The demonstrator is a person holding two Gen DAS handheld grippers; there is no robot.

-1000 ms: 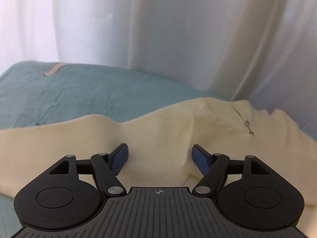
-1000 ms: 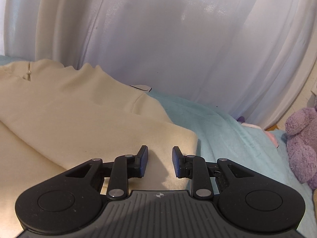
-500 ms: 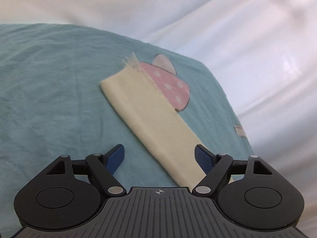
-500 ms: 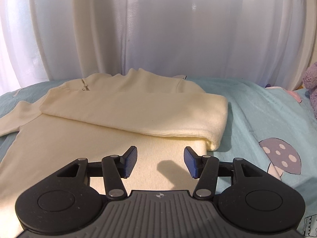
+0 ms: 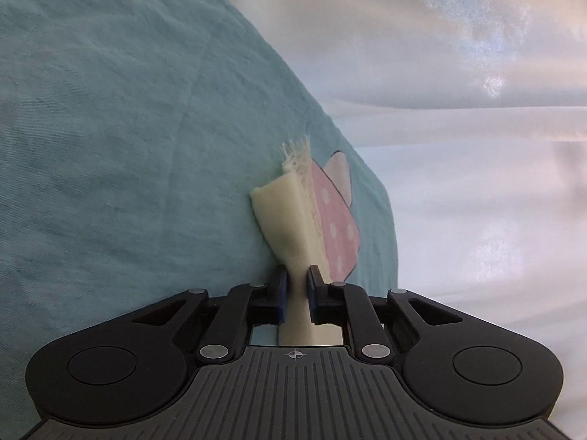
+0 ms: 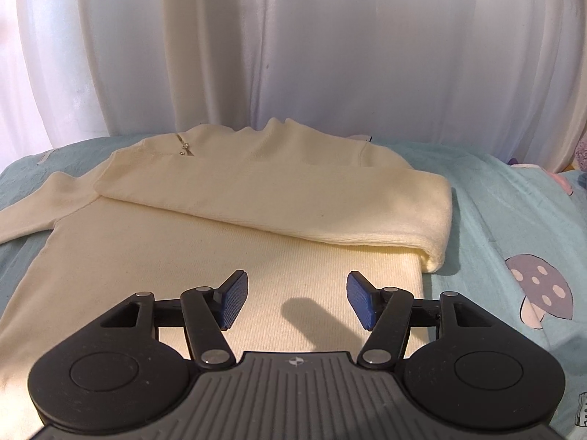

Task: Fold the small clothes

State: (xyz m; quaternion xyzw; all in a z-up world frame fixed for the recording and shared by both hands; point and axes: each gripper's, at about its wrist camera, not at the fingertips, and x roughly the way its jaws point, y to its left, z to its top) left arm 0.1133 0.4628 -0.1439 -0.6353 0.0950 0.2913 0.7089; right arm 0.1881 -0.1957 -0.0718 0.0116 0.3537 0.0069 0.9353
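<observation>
A cream sweater [image 6: 205,242] lies flat on the teal bedsheet [image 6: 506,220], collar towards the curtain. Its right sleeve [image 6: 330,205] is folded across the chest. Its left sleeve [image 5: 290,227] stretches out over the sheet in the left wrist view. My left gripper [image 5: 294,293] is shut on this sleeve a little behind its frayed cuff [image 5: 295,156]. My right gripper [image 6: 296,300] is open and empty just above the sweater's lower body.
White curtains [image 6: 330,55] hang behind the bed. The sheet has mushroom prints, a pink one [image 5: 335,231] beside the held sleeve and a purple one [image 6: 539,286] right of the sweater. A purple plush toy [image 6: 581,154] peeks in at the far right edge.
My left gripper swung from the sweater body to the outstretched left sleeve and closed on it. My right gripper pulled back from the folded sleeve and opened wider.
</observation>
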